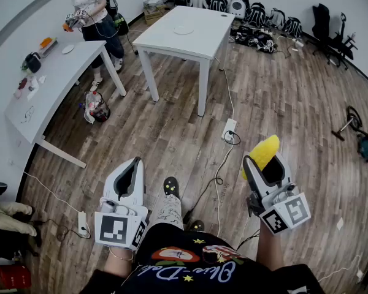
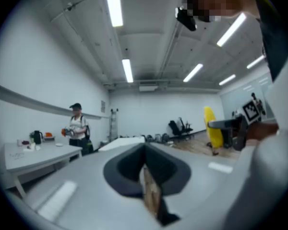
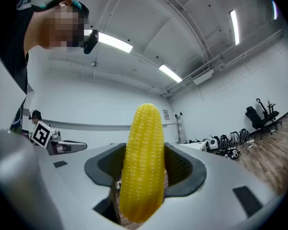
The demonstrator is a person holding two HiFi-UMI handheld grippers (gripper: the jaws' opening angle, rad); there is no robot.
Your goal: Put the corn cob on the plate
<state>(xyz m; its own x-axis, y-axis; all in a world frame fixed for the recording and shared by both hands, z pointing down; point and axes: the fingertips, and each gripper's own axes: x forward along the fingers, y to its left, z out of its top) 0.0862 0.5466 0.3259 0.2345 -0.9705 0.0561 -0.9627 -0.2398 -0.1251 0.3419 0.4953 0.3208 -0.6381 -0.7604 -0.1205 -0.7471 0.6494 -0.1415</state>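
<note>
Your right gripper (image 1: 267, 167) clamps its fingers (image 3: 186, 169) on the knobbly yellow corn cob (image 1: 262, 154), which juts past their tips above the wooden plank floor (image 1: 282, 90). Left of the cob, your left gripper (image 1: 135, 164) has its fingers pressed together.

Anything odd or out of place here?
Nothing spilled or damaged. The corn cob is clamped in the right gripper, well away from the plate on the white table; a cable trails loose across the floor.
</note>
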